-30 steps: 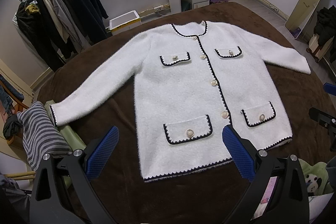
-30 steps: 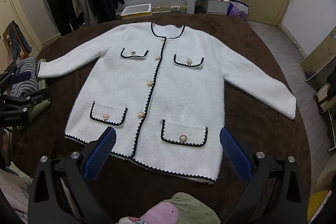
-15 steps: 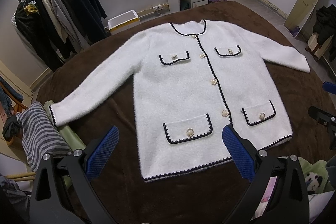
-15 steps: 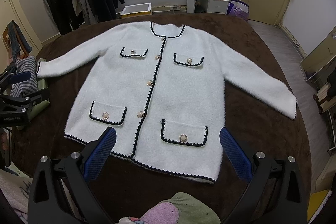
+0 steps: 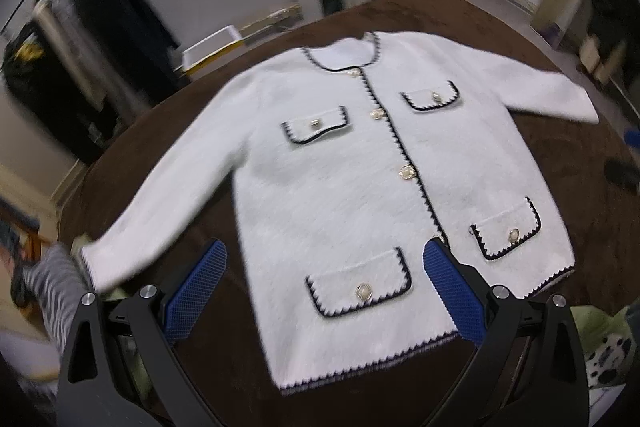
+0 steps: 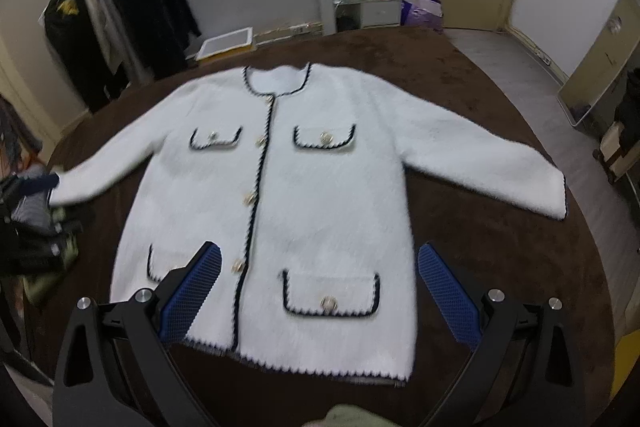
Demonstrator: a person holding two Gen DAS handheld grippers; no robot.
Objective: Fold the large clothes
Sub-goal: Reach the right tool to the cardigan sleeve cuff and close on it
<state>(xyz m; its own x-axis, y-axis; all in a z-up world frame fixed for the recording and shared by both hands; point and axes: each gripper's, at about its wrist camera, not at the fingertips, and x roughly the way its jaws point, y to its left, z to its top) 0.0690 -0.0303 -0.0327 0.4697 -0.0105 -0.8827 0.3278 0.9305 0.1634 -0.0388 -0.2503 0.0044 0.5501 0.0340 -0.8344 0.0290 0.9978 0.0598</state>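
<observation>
A white fuzzy cardigan [image 5: 340,179] with black trim, gold buttons and several pockets lies flat, front up, on a brown surface [image 5: 500,27], sleeves spread out. It also shows in the right wrist view [image 6: 328,195]. My left gripper [image 5: 324,287] is open above the hem on the garment's left half, empty. My right gripper [image 6: 320,291] is open above the hem near the lower right pocket [image 6: 330,293], empty. The left gripper's body shows at the far left of the right wrist view [image 6: 36,247].
A clothes rack with dark garments [image 6: 120,23] stands at the back left. A white cabinet with a kettle [image 6: 352,3] and a purple bag [image 6: 422,13] stand at the back. A striped cloth [image 5: 52,283] lies at the left edge. A mirror [image 6: 600,67] leans on the right.
Both grippers have moved forward and lower towards the cardigan's hem; the views are now motion blurred. The cardigan has not moved. Both stay open.
</observation>
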